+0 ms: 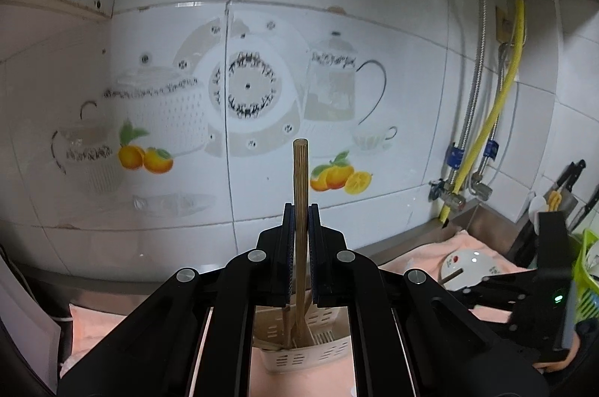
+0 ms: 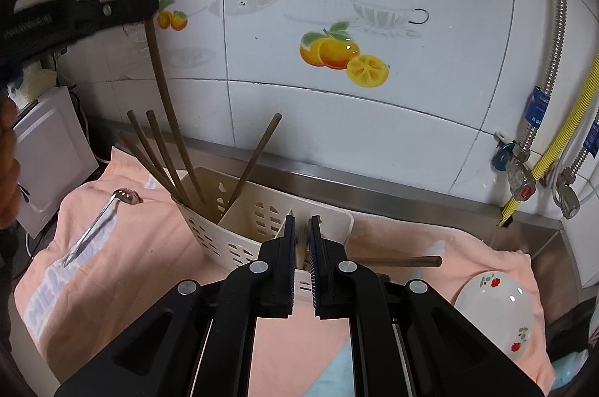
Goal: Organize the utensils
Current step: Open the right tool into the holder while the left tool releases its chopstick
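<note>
chopstick (image 1: pixel 300 210) in left gripper (image 1: pixel 300 210)

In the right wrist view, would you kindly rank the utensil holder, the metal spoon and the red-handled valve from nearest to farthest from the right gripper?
1. Utensil holder: directly ahead of the right gripper, just past its fingertips.
2. Metal spoon: left, lying on the pink cloth.
3. Red-handled valve: far right, by the wall.

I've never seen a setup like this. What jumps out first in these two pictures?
Probably the left claw, pinching one long wooden chopstick upright above the white slotted utensil holder, where several more chopsticks already lean. Behind it, the tiled wall carries bright printed oranges and teapots. A metal spoon lies on the pink towel left of the holder, and a flowered bowl sits at the right.
</note>
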A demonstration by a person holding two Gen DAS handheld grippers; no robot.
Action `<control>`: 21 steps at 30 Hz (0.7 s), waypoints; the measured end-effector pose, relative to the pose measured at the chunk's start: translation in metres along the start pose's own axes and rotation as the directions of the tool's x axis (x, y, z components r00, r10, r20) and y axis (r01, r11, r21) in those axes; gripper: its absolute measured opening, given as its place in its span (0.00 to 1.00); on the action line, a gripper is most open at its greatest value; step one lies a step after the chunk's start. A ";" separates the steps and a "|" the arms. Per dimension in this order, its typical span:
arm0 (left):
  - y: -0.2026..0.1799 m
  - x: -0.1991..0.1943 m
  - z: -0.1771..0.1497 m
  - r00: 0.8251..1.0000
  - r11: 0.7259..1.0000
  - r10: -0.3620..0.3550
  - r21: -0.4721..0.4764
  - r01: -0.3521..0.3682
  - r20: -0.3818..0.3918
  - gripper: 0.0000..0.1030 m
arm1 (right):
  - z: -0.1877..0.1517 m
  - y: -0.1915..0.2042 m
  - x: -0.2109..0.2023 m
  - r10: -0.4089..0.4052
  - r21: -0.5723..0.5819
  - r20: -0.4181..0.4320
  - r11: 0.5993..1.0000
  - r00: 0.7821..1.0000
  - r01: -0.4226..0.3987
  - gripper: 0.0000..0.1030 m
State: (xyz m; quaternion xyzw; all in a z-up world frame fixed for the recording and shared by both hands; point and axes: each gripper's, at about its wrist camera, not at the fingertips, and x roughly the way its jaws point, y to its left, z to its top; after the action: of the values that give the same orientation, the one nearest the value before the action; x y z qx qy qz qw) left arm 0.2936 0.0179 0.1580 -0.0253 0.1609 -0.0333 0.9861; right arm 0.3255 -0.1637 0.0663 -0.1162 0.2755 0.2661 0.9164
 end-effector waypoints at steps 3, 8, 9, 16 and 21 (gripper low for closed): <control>0.005 0.009 -0.008 0.999 1.000 -0.010 -0.016 0.009 -0.032 0.06 | -0.001 0.000 -0.003 -0.006 -0.002 0.008 1.000 1.000 0.006 0.07; 0.010 0.019 -0.020 0.997 0.999 -0.018 -0.030 0.016 -0.077 0.06 | -0.002 -0.001 -0.009 -0.010 0.001 0.021 1.000 1.000 0.010 0.16; 0.010 0.021 -0.022 0.996 0.999 -0.024 -0.030 0.022 -0.088 0.06 | -0.003 -0.001 -0.011 -0.015 0.000 0.026 1.000 1.000 0.015 0.20; 0.012 0.018 -0.031 0.994 0.999 -0.027 -0.039 0.023 -0.102 0.08 | -0.006 0.002 -0.026 -0.033 -0.003 0.054 0.999 0.998 0.033 0.30; 0.012 0.005 -0.038 0.994 0.999 -0.036 -0.042 0.031 -0.101 0.15 | -0.014 0.005 -0.042 -0.043 0.012 0.082 0.999 0.996 0.042 0.40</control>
State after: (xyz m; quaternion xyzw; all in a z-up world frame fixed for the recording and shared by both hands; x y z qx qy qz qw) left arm 0.2866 0.0285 0.1203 -0.0464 0.2109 -0.0478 0.9752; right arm 0.2874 -0.1822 0.0782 -0.1064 0.2363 0.2499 0.9329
